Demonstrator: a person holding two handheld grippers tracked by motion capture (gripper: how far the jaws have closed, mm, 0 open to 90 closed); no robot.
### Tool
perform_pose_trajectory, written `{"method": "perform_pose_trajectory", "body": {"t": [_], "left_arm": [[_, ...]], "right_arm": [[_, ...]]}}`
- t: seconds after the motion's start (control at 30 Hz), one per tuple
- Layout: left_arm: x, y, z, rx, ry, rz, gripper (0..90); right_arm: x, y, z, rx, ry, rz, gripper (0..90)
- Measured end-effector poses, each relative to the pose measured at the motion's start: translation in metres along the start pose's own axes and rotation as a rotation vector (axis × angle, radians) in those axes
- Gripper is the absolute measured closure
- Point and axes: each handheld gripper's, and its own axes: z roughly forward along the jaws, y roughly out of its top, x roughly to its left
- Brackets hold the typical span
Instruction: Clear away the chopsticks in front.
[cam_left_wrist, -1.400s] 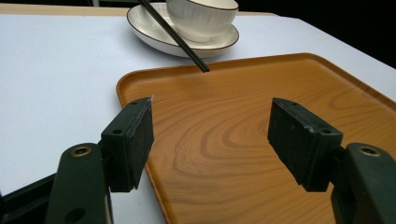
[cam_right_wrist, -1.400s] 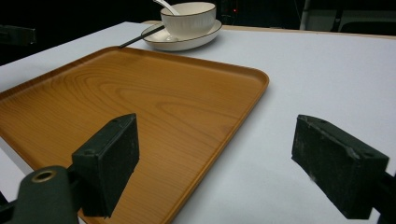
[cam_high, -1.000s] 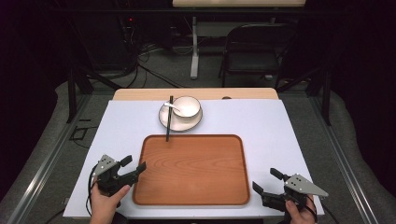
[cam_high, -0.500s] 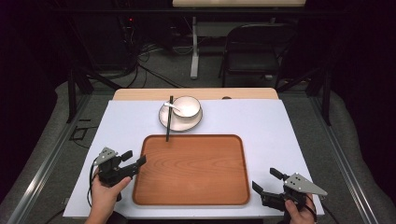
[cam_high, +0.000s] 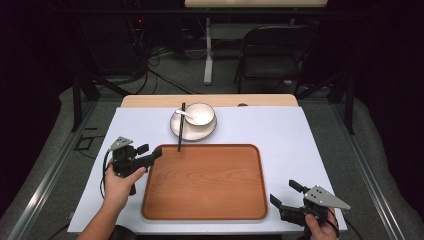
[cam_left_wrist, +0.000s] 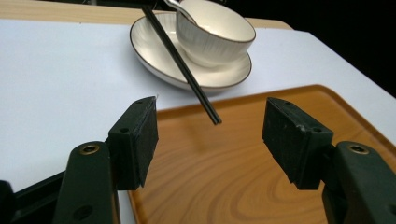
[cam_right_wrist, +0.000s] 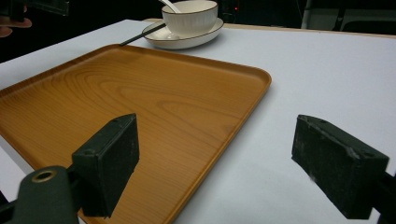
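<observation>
At the left edge of the wooden tray (cam_high: 205, 182) I have my left claw (cam_high: 156, 154) raised a little off the white worktop (cam_high: 300, 135), its jaws standing apart with nothing between them, aimed up and across toward the chopsticks (cam_left_wrist: 184, 65). From the left gripper view the chopsticks' near tips hang just over the tray's far rim, right in line with the gap of my jaws but not yet inside it. Their far ends lean on the saucer (cam_high: 176, 125), which sits on the worktop just beyond the tray; the bowl (cam_high: 200, 114) stands on that saucer with a spoon (cam_high: 183, 114) resting in it. Further right, the tray itself lies bare: I judge that nothing has been loaded onto it, so the job looks barely begun, with the chopsticks the first thing to be gripped and the bowl, saucer and spoon untouched. Over at the tray's near right corner my right claw (cam_high: 283, 195) rests low, jaws wide apart and holding nothing, well away from the crockery.
</observation>
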Motion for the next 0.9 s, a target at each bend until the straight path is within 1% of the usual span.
{"method": "perform_pose_trajectory", "body": {"t": [0.1,0.13,0.17,0.2,0.27,0.3,0.33,0.37,0.5,0.57,0.63,0.67,0.7,0.73,0.9], "left_arm": [[0.002,0.006,0.007,0.005,0.008,0.000,35.9],[0.002,0.008,0.008,0.009,0.011,0.006,35.9],[0.002,0.008,0.008,0.009,0.011,0.006,35.9],[0.003,0.014,0.012,0.017,0.017,0.015,35.9],[0.003,0.019,0.016,0.023,0.024,0.013,36.0],[0.004,0.023,0.017,0.033,0.016,0.010,36.0],[0.004,0.023,0.017,0.033,0.016,0.010,36.0],[0.004,0.030,0.021,0.038,0.016,0.011,35.9],[0.003,0.044,0.030,0.037,0.033,0.004,35.3],[0.004,0.050,0.035,0.038,0.038,0.001,34.5],[0.004,0.056,0.040,0.044,0.041,-0.019,34.5],[0.004,0.056,0.040,0.044,0.041,-0.019,34.5],[0.005,0.059,0.043,0.052,0.048,-0.024,34.5],[0.007,0.064,0.048,0.062,0.060,-0.040,34.5],[0.014,0.076,0.061,0.075,0.086,-0.072,33.8]], "right_arm": [[0.000,0.000,0.000,0.000,0.000,0.000,14.5],[0.000,0.000,0.000,0.000,0.000,-0.001,14.5],[0.000,0.000,0.000,-0.001,0.000,-0.001,14.5],[0.000,0.000,0.000,-0.001,0.000,-0.002,14.5],[0.000,0.000,0.000,-0.003,-0.001,-0.007,14.5],[0.000,0.000,0.000,-0.002,-0.001,-0.007,14.5],[0.000,0.000,0.000,-0.001,0.000,-0.001,14.5],[0.000,0.000,0.000,-0.001,0.000,-0.001,14.5],[0.000,0.000,0.000,-0.003,-0.001,-0.007,14.5],[0.000,0.000,0.000,0.000,0.000,-0.001,14.5],[0.000,0.000,0.000,0.000,0.000,0.001,14.5],[0.000,0.000,0.000,-0.001,0.000,0.000,14.5],[0.000,0.000,0.000,-0.001,0.000,0.000,14.5],[0.000,0.000,0.000,-0.003,-0.001,-0.006,14.5],[0.000,0.000,0.000,-0.003,-0.001,-0.006,14.5]]}}
